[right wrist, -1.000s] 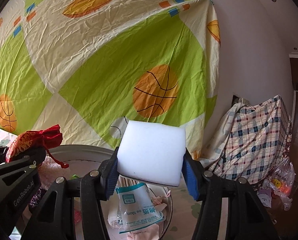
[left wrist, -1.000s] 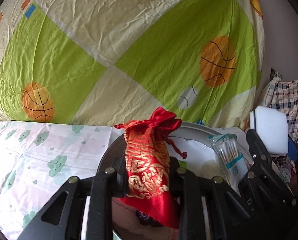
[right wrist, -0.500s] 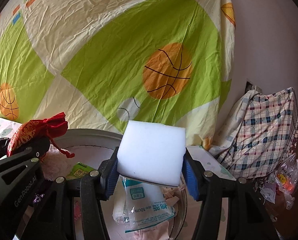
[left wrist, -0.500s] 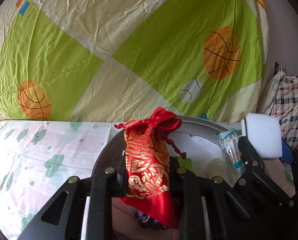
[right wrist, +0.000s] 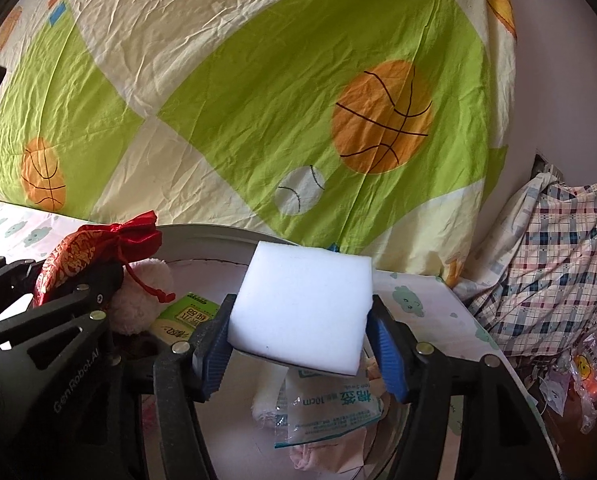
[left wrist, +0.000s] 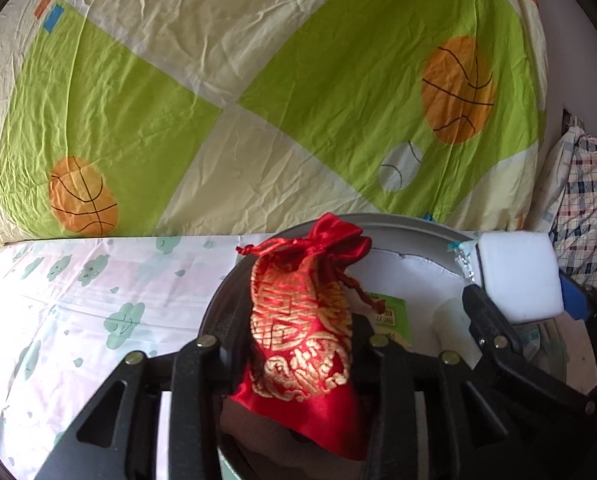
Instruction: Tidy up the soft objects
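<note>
Both tools hung over the round grey basin (right wrist: pixel 202 236), which looked like the collecting place for the soft things, since it already held a fluffy pink toy (right wrist: pixel 138 300), a green packet (right wrist: pixel 182 316), a clear bag of cotton swabs (right wrist: pixel 330 412) and some pale cloth. The left tool (left wrist: pixel 302 344) carried the red and gold drawstring pouch (left wrist: pixel 298 332) upright above the near left part of the basin, presumably so it would fall inside and not onto the cloud-print surface (left wrist: pixel 78 292) to the basin's left. Its jaws had just been opening with the pouch between them; a dark gap showed on the pouch's left side, while its right side seemed to lean on the other jaw, so the hold looked loosened, not firm. The right tool (right wrist: pixel 302 344) carried the white sponge block (right wrist: pixel 302 304) above the basin's middle, right over the bag of swabs. Its jaws had also just been opening; the left blue pad (right wrist: pixel 212 354) lay against the sponge, and a narrow gap seemed to show at the right pad, so the sponge appeared to rest there, no longer squeezed. Holding both things low over the basin suggested a drop of both at once. The sponge, being light, could bounce toward the rim.
</note>
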Motion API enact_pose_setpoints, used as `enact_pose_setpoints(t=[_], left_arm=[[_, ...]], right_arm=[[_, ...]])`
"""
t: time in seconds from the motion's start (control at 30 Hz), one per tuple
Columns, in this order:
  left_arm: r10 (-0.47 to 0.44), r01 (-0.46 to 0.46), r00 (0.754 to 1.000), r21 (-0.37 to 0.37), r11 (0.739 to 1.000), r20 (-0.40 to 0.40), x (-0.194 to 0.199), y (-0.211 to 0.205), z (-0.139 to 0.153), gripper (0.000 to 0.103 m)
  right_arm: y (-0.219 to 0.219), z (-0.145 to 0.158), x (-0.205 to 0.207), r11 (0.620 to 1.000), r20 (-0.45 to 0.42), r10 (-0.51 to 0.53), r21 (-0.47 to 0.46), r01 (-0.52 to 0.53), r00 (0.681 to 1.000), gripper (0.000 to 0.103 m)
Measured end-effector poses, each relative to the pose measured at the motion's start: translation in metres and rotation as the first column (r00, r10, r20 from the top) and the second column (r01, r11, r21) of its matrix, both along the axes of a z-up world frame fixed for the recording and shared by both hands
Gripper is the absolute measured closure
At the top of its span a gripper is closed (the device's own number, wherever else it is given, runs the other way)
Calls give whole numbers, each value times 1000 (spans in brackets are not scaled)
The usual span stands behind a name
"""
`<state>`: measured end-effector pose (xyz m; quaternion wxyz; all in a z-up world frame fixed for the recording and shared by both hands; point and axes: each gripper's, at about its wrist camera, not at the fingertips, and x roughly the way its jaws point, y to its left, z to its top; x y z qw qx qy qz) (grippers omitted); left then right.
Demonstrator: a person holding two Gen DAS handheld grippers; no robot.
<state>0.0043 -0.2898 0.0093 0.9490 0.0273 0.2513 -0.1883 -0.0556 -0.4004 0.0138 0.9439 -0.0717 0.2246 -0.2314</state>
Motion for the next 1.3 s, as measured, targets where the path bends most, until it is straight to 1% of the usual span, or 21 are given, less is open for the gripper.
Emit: enact_pose_setpoints(t=[0.03, 0.07, 0.13, 0.17, 0.23, 0.27, 0.3, 0.4, 0.47, 0.53, 0.6, 0.63, 0.67, 0.8, 0.93, 1.0, 1.1, 1.17, 1.2, 1.23, 1.3], left_arm=[[7, -7, 1000, 4, 1000, 7, -1, 1, 1, 57], [12, -12, 1000, 6, 1000, 15, -3, 3, 2, 53], [37, -37, 999, 2, 999, 27, -3, 8, 4, 34], [51, -51, 998, -9, 999, 31, -3, 12, 5, 30], [64, -63, 997, -53, 997, 30, -3, 21, 8, 11], [64, -61, 997, -79, 995, 31, -3, 26, 10, 7], [65, -62, 997, -101, 993, 34, -4, 30, 12, 0], [52, -43, 997, -136, 990, 65, -12, 39, 19, 0], [62, -51, 994, -121, 991, 91, -17, 42, 21, 0], [76, -65, 991, -99, 993, 113, -21, 45, 21, 0], [77, -68, 990, -77, 995, 119, -23, 47, 19, 0], [74, -66, 990, -70, 995, 122, -25, 48, 18, 0], [70, -62, 990, -67, 996, 125, -26, 50, 17, 0], [67, -62, 989, -42, 997, 132, -32, 55, 11, 0], [81, -82, 988, -1, 997, 133, -34, 58, 5, 0], [86, -88, 986, 9, 996, 144, -36, 59, 4, 0], [101, -108, 978, 29, 994, 180, -41, 61, 1, 0], [108, -121, 972, 52, 991, 208, -45, 60, -1, 0], [102, -116, 973, 60, 991, 208, -46, 60, -1, 0], [95, -109, 973, 58, 992, 210, -47, 61, -1, 0], [95, -107, 971, 46, 993, 221, -50, 64, 0, 0]], right_arm=[[0, 0, 0, 1000, 0, 9, 1, -9, 1000, 37], [0, 0, 0, 1000, 2, 8, -1, -8, 1000, 36], [-2, 0, -1, 1000, 2, 9, -2, -9, 1000, 36], [-5, 1, -1, 1000, 3, 12, 10, -12, 1000, 35], [-13, 3, -3, 998, 10, 26, 61, -27, 1000, 29], [-18, 5, -5, 995, 22, 42, 91, -44, 999, 28], [-23, 7, -7, 991, 39, 53, 124, -57, 998, 27], [-33, 13, -13, 970, 85, 94, 216, -110, 992, 21], [-39, 16, -16, 944, 114, 136, 288, -163, 984, 20], [-45, 18, -20, 900, 163, 174, 373, -224, 971, 20], [-53, 20, -26, 856, 217, 182, 445, -264, 959, 20], [-55, 20, -29, 847, 235, 170, 462, -263, 957, 20], [-57, 20, -31, 846, 247, 149, 469, -253, 957, 20], [-59, 22, -42, 878, 277, 40, 448, -165, 960, 20], [-50, 28, -55, 938, 308, -44, 341, -67, 950, 20], [-43, 30, -59, 957, 317, -72, 290, -24, 946, 20], [-34, 31, -69, 963, 333, -126, 265, 36, 935, 20], [-30, 32, -75, 965, 351, -132, 261, 38, 927, 19], [-28, 32, -77, 966, 358, -139, 255, 46, 923, 18], [-25, 31, -79, 967, 360, -143, 250, 52, 922, 16], [-20, 30, -81, 971, 359, -143, 233, 60, 922, 16]])
